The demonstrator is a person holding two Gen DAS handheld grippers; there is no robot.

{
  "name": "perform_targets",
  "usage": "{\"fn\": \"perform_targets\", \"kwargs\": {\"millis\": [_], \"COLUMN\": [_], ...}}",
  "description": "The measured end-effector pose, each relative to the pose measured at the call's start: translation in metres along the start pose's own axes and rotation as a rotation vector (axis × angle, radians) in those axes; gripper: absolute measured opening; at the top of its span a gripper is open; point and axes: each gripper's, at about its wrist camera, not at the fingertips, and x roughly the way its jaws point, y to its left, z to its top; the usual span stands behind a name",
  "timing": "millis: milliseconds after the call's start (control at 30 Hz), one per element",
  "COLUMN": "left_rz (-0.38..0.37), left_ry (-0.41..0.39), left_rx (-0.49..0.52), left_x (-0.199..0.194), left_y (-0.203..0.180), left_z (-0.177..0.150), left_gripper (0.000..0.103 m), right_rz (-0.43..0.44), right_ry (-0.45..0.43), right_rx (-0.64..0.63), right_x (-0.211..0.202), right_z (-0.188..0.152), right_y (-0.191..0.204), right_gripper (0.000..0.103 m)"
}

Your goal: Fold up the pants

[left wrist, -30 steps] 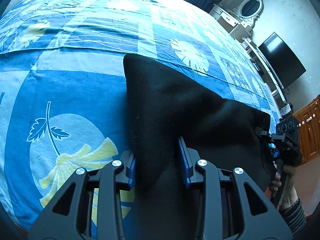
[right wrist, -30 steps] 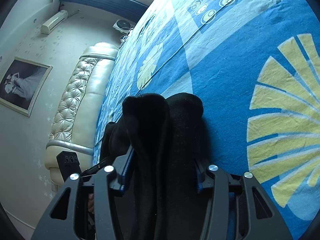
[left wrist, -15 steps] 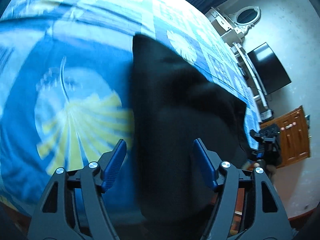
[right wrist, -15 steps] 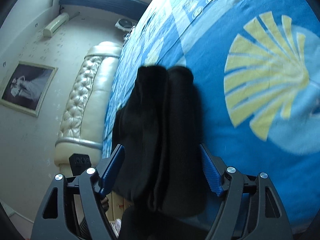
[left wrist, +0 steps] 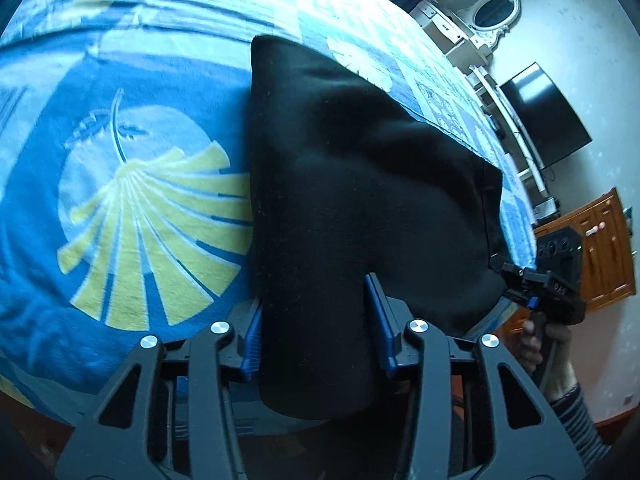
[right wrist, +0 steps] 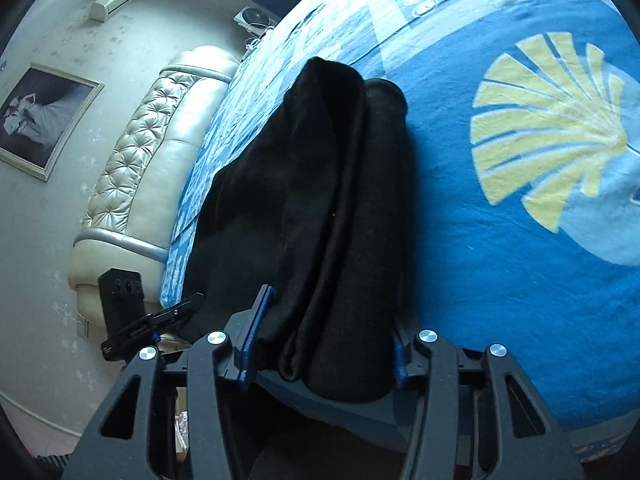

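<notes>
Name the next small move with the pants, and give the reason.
Probably finish both grips, then lift the near edge and carry it over the far part. The left gripper and right gripper are closing, each with the black pants between its pads, and the pants lie on the bed, near edge overhanging.

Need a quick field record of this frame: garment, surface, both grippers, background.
garment: black pants, folded, lying on the bed
surface: bed with blue sheet, yellow fan print
left gripper: jaws closing, pants edge between them
right gripper: jaws closing, layered pants edge between them
background: TV, mirror, headboard, framed picture
</notes>
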Motion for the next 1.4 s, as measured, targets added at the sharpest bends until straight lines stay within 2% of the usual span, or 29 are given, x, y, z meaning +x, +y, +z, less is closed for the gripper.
{"fn": "perform_targets", "kwargs": {"millis": [133, 500, 667, 867, 1300, 1400], "left_rz": [0.048, 0.117, 0.105, 0.109, 0.107, 0.113], "left_ry": [-0.027, -0.095, -0.100, -0.100, -0.099, -0.102], "left_rx": [0.020, -0.029, -0.064, -0.051, -0.052, -0.038], "left_x": [-0.008, -0.034, -0.037, -0.034, -0.034, -0.034], "left_y": [0.001, 0.029, 0.042, 0.042, 0.044, 0.044], "left_z": [0.003, 0.002, -0.001, -0.003, -0.003, -0.003], "left_gripper": [0.042, 0.041, 0.041, 0.042, 0.044, 0.049], "right_rz": [0.010, 0.045, 0.051, 0.083, 0.104, 0.114], "right_ry": [0.010, 0.030, 0.042, 0.035, 0.025, 0.024], "right_rx": [-0.005, -0.034, -0.044, -0.018, -0.010, -0.002], "right_x": [0.014, 0.052, 0.054, 0.052, 0.048, 0.047], "right_z": [0.005, 0.016, 0.018, 0.014, 0.014, 0.015], "right_y": [0.005, 0.024, 0.023, 0.015, 0.011, 0.009], "right_gripper": [0.049, 0.049, 0.049, 0.045, 0.044, 0.045]}}
